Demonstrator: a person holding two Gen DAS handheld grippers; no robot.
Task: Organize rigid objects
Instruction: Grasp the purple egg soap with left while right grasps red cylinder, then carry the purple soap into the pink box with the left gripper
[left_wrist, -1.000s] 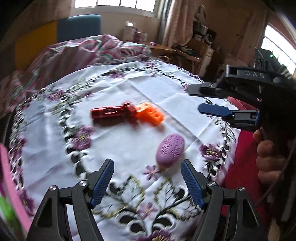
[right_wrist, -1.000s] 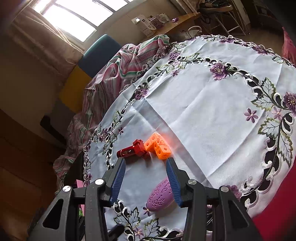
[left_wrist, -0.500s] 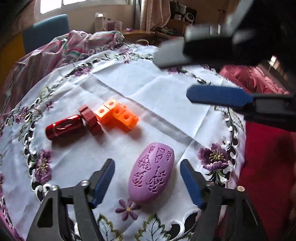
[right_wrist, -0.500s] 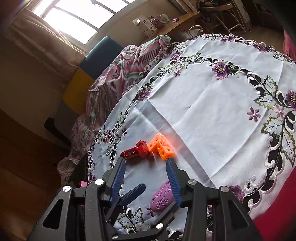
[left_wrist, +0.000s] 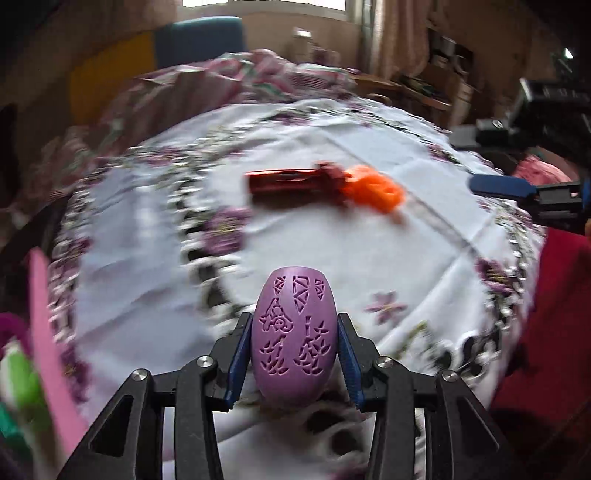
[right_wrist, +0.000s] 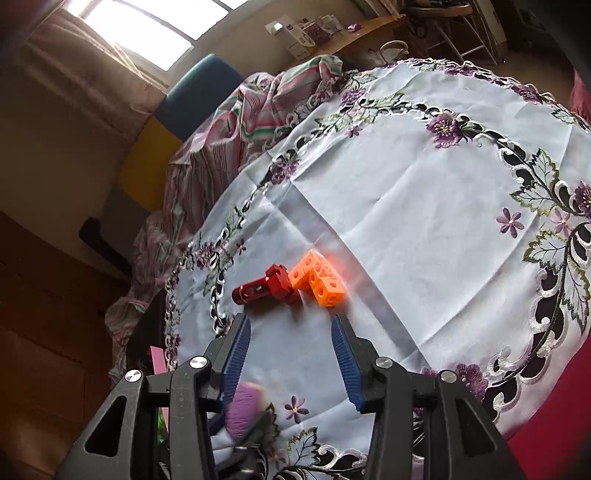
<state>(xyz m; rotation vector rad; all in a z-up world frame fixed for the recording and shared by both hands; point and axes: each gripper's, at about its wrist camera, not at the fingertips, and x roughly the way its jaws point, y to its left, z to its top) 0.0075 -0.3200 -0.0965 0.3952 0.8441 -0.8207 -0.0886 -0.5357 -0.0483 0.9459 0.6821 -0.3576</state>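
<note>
Two blue pads of the left gripper (left_wrist: 294, 354), jaws closing, pinch the purple egg (left_wrist: 294, 338) near the tablecloth's (left_wrist: 369, 258) front edge; its rounded sides could squirt free. The right gripper (right_wrist: 291, 354) hangs open, empty.

No readable text, boxes on the far shelf (right_wrist: 295, 37) too small to read

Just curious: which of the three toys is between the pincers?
The purple egg-shaped one, with the left gripper closing on it; the red cylinder and orange block lie untouched.
</note>
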